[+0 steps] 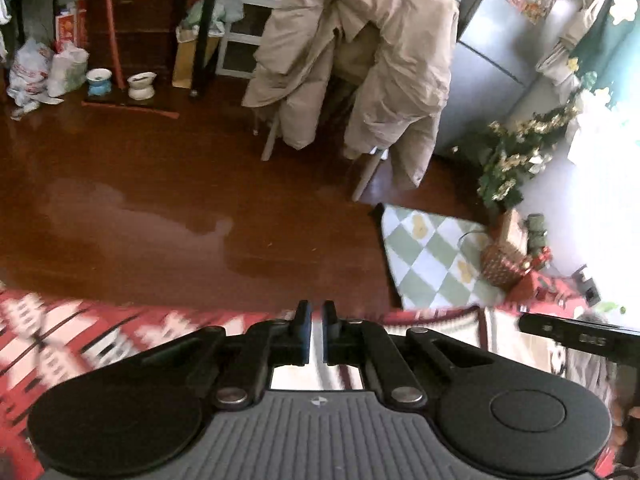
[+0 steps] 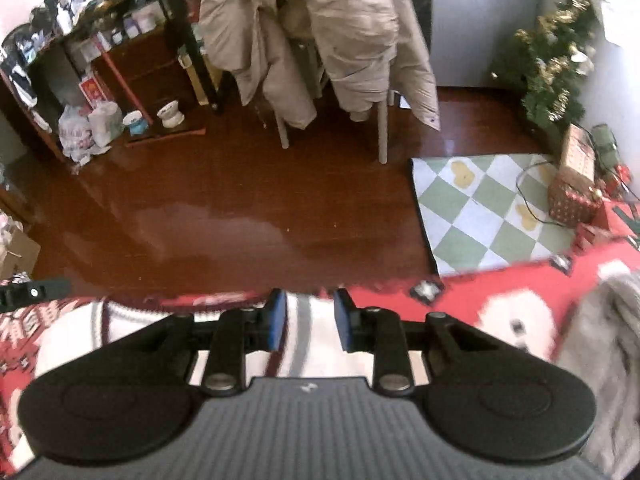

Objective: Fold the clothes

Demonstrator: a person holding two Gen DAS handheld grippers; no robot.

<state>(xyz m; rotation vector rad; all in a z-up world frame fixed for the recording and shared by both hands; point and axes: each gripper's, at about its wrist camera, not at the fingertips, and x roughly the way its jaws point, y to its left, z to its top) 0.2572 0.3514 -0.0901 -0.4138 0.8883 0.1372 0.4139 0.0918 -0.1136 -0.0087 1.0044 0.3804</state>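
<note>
The left tool (image 1: 317, 312) is seen nearly closed, nothing visibly gripped. The right tool (image 2: 309, 312) is held partly open over the white striped garment (image 2: 308, 344), which lies beneath both on the red patterned blanket (image 2: 472, 304).

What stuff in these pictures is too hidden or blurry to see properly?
- Left wrist view: the white striped garment is mostly hidden behind the left gripper.
- Right wrist view: the grey fluffy fabric is blurred and cut off by the edge.
- Both views: the beige puffy coat hides the chair.
</note>
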